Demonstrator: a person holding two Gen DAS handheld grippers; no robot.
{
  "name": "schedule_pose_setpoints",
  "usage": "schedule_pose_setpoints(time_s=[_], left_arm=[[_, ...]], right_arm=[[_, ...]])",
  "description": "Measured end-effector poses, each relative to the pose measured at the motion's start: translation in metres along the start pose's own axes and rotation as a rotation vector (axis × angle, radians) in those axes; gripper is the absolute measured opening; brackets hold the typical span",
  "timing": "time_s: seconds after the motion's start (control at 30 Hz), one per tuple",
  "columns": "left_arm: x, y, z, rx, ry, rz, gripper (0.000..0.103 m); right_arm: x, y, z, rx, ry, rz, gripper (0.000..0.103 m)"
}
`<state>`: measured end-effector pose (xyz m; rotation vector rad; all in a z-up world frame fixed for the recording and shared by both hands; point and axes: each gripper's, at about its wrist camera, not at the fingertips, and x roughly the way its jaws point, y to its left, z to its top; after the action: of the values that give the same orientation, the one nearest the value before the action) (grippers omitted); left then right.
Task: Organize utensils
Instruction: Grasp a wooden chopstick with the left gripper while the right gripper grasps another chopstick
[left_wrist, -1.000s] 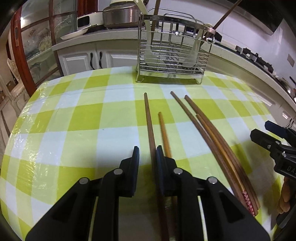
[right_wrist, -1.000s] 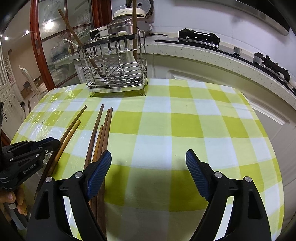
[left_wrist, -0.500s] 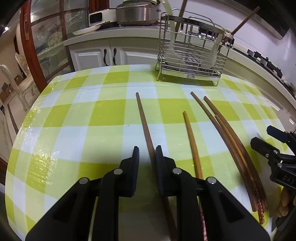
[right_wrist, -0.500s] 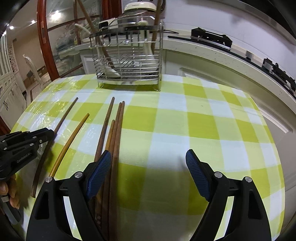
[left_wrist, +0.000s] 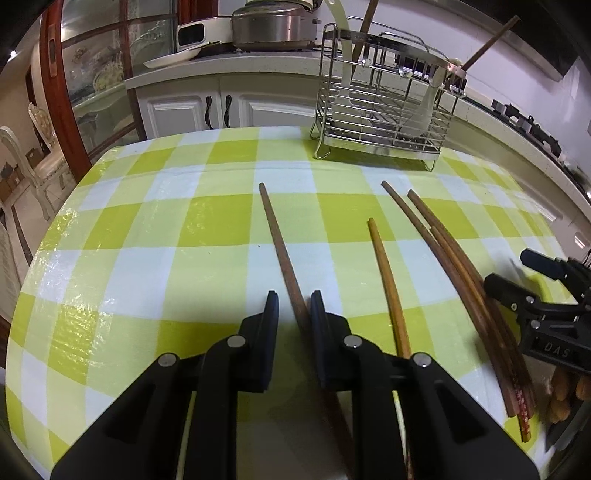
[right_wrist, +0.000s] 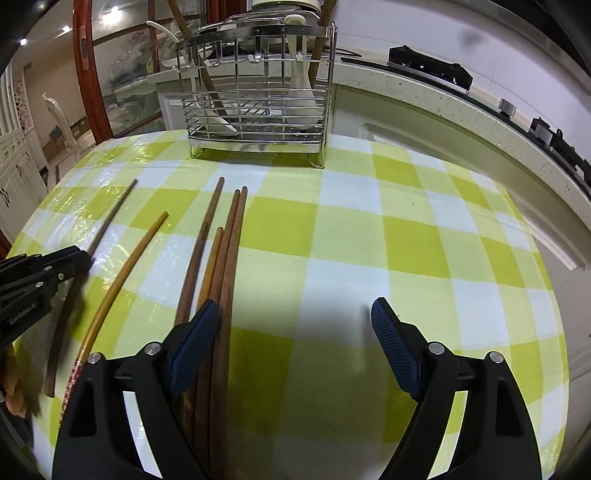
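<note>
My left gripper (left_wrist: 293, 297) is nearly shut, its jaws close around a dark brown chopstick (left_wrist: 280, 247) that runs forward from between the fingers; I cannot tell whether it is clear of the cloth. A light bamboo chopstick (left_wrist: 388, 280) lies to its right, then a bundle of several brown chopsticks (left_wrist: 454, 266). My right gripper (right_wrist: 295, 314) is open and empty, its left finger (right_wrist: 195, 339) over the bundle (right_wrist: 221, 266). The wire utensil rack (left_wrist: 384, 99) stands at the table's far side, holding spoons and chopsticks.
The table has a green and white checked cloth (left_wrist: 147, 258). White cabinets and a counter with a pot (left_wrist: 273, 26) lie behind the rack. A curved counter (right_wrist: 480, 122) runs along the right. The rack also shows in the right wrist view (right_wrist: 258, 85).
The dark chopstick in my left gripper has swung left, away from the bamboo one. My right gripper has moved forward and left, its left finger now over the bundle.
</note>
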<state>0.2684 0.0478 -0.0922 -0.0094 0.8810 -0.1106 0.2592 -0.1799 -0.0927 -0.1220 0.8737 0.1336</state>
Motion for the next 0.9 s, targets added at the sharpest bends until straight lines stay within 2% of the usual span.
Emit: schedule_pose_setpoints(time_s=[0.17, 0.27, 0.4, 0.63, 0.73, 0.8, 0.9], left_arm=[[-0.001, 0.003, 0.0, -0.003, 0.005, 0.002, 0.018], [0.0, 0.004, 0.001, -0.007, 0.016, 0.002, 0.018], [0.001, 0.005, 0.003, -0.014, 0.023, 0.003, 0.018], [0.001, 0.005, 0.003, -0.014, 0.026, 0.004, 0.018], [0.001, 0.005, 0.003, -0.009, 0.031, 0.004, 0.018], [0.001, 0.005, 0.004, -0.007, 0.035, 0.005, 0.018], [0.003, 0.003, 0.007, -0.003, 0.055, 0.018, 0.018]], right_arm=[[0.002, -0.016, 0.001, 0.012, 0.017, -0.076, 0.08], [0.008, -0.027, 0.0, 0.049, 0.043, -0.041, 0.08], [0.001, -0.029, 0.004, 0.054, 0.018, -0.034, 0.08], [-0.001, -0.01, 0.014, -0.007, 0.011, -0.005, 0.079], [0.008, -0.004, 0.014, -0.031, 0.046, 0.0, 0.068], [0.013, -0.001, 0.014, -0.043, 0.066, 0.001, 0.065], [0.013, 0.001, 0.017, -0.053, 0.074, 0.019, 0.054]])
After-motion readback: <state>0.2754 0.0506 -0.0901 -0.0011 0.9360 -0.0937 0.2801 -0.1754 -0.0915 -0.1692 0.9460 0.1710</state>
